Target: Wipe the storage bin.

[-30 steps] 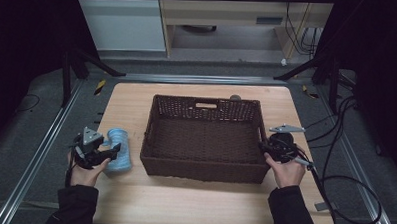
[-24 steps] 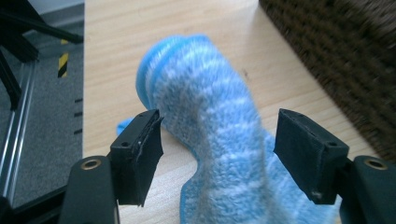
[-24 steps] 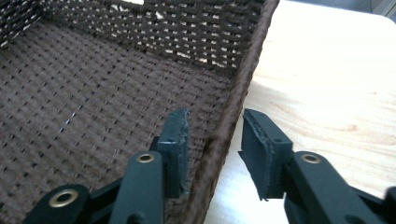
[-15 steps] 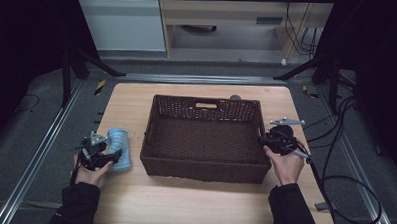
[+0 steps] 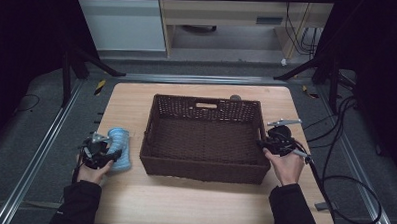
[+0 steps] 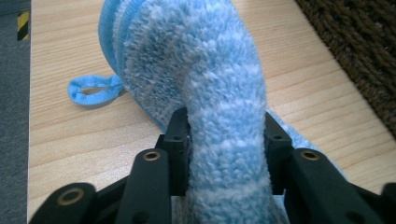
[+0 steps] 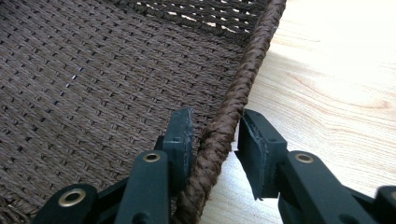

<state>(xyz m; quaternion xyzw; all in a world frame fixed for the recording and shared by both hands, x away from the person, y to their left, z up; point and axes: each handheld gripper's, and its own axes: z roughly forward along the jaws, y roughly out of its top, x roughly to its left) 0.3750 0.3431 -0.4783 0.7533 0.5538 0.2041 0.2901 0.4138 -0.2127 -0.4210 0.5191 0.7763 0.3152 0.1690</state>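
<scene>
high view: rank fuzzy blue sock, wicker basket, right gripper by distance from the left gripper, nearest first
1. Fuzzy blue sock: between the jaws of the left gripper, which have just been closing, at the table's left edge.
2. Wicker basket: mid-table; its left wall stands just beyond the sock.
3. Right gripper: across the basket, jaws astride its right rim.

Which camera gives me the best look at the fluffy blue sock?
The left gripper view: the fluffy blue sock looms close, pinched between the black jaws. The high view shows it small beside the brown woven basket.
</scene>
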